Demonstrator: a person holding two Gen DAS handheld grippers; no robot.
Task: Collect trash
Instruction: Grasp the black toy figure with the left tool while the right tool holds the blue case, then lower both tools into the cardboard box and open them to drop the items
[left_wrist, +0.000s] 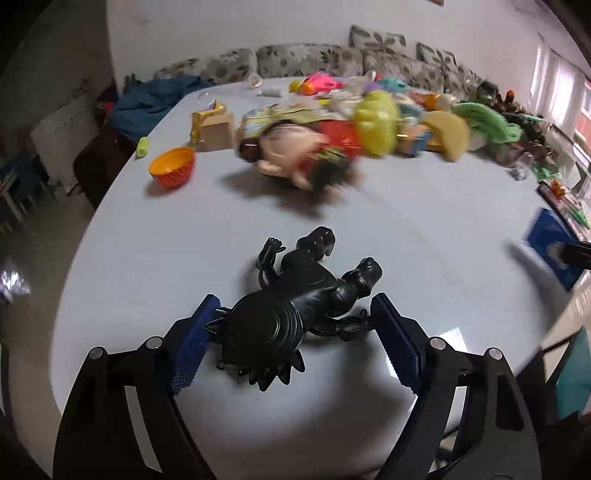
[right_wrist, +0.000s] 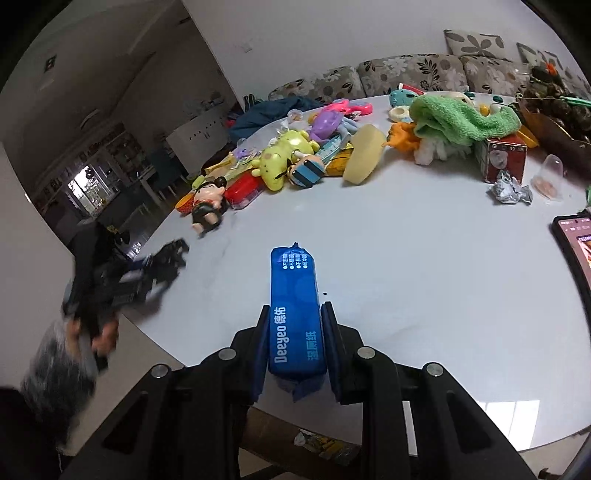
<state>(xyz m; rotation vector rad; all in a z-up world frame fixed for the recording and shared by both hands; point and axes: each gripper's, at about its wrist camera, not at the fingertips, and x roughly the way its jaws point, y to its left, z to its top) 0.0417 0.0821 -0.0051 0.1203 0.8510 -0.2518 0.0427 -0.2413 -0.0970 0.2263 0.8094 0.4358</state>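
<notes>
— What did your left gripper (left_wrist: 293, 325) have in the left wrist view?

— You had the black toy dinosaur (left_wrist: 295, 306) between its blue pads (left_wrist: 188, 347). The left pad touched the toy's spiky back and the right pad met its leg, so the jaws were clamped on it, spread wide. The toy sat just above the white table (left_wrist: 424, 229), head pointing away from you toward the blurred toy pile (left_wrist: 332, 129).

— And the right wrist view?

— Your right gripper (right_wrist: 295, 332) was closed tight on a blue wipes pack (right_wrist: 295, 314), pads pressed to both long sides. The pack stuck out forward past the fingertips, over the table's near edge. Your left gripper showed blurred at the left, the dinosaur in it. A crumpled foil wrapper (right_wrist: 509, 190) lay far right, well apart from both tools.
</notes>
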